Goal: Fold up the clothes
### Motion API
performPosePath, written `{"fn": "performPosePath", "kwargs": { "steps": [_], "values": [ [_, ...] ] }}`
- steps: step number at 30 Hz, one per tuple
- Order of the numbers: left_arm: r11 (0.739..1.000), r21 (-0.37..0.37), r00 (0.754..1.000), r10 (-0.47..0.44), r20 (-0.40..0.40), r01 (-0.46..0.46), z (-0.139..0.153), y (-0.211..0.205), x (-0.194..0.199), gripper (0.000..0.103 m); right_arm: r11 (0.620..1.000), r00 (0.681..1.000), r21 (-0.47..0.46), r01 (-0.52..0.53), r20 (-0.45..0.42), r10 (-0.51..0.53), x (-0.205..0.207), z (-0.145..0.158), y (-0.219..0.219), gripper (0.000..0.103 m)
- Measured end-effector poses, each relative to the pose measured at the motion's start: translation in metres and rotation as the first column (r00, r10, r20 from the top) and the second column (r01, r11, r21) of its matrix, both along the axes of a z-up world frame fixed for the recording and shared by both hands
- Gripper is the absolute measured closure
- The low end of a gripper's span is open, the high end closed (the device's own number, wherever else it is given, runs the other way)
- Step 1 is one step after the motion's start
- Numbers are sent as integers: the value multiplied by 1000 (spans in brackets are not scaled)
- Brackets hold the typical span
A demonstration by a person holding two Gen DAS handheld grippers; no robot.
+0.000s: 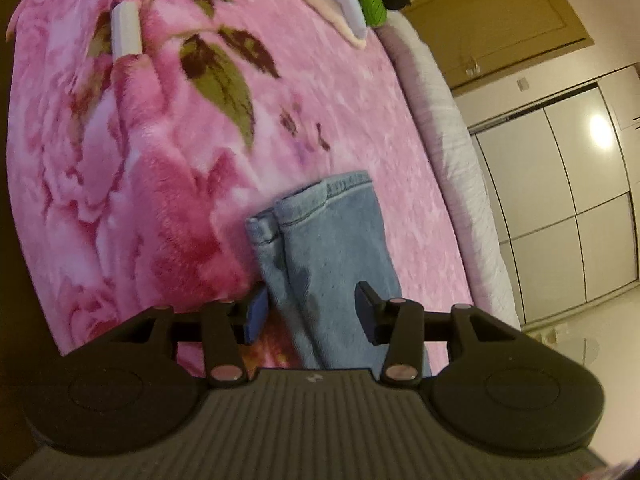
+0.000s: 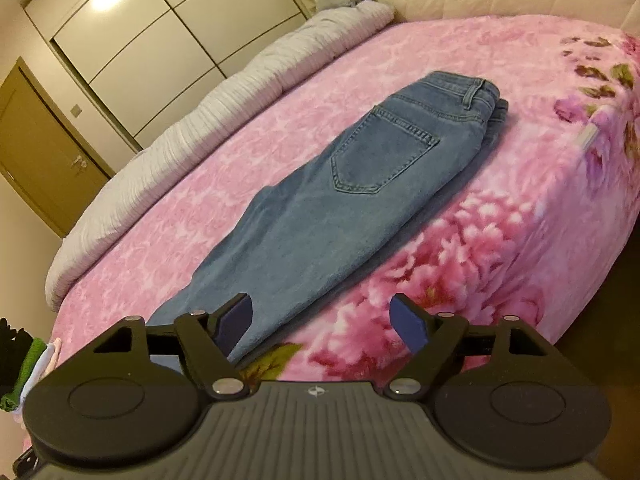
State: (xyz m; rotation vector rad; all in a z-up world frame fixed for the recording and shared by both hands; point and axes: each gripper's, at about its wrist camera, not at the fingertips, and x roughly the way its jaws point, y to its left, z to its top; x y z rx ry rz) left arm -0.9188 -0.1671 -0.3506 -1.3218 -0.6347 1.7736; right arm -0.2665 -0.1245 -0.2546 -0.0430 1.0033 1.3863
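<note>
Jeans point(image 2: 352, 184) are lying lengthwise on the pink floral blanket point(image 2: 460, 48), already doubled leg over leg, with the waistband sitting upper right of centre in the right wrist view and the legs running down to the lower left.

In the left wrist view, the leg hems point(image 1: 316, 208) are showing at centre frame, and the denim is passing down between the pads of the left gripper point(image 1: 314, 312). Its jaws are standing partly open; the left pad is sitting close against the fabric edge while the right pad is standing clear of it, so no pinch seems to be made yet.

In the right wrist view, the right gripper point(image 2: 326, 326) is hanging wide open and empty at lower centre, its left pad over the near edge of the legs and its right pad over bare blanket.

The step in hand is probably taking the leg end to carry it over toward the waistband. To do it well, both layers should be going into each pinch, the two grips should be sitting at matching points across the legs, and the lift should be staying low so the stacked legs are not sliding apart.
</note>
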Motion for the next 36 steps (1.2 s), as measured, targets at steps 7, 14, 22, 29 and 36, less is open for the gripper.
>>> {"fn": "performPosePath", "kwargs": {
  "steps": [7, 14, 22, 29, 36],
  "values": [
    [999, -52, 980, -19, -198, 8, 8, 14, 20, 72, 999, 1000, -42, -13, 5, 13, 3, -18, 20, 24],
    [996, -19, 970, -88, -226, 86, 14, 20, 2, 90, 995, 998, -74, -59, 15, 61, 7, -30, 55, 27],
    [964, -77, 826, -257, -502, 253, 79, 54, 56, 97, 993, 998, -106, -45, 28, 48, 33, -42, 61, 44],
    [727, -68, 511, -542, -667, 683, 121, 110, 232, 96, 996, 1000, -91, -17, 8, 18, 52, -45, 63, 44],
    [440, -365, 239, -844, -480, 820, 40, 169, 365, 86, 997, 1000, -79, 1, -30, -4, 72, -51, 68, 43]
  ]
}}
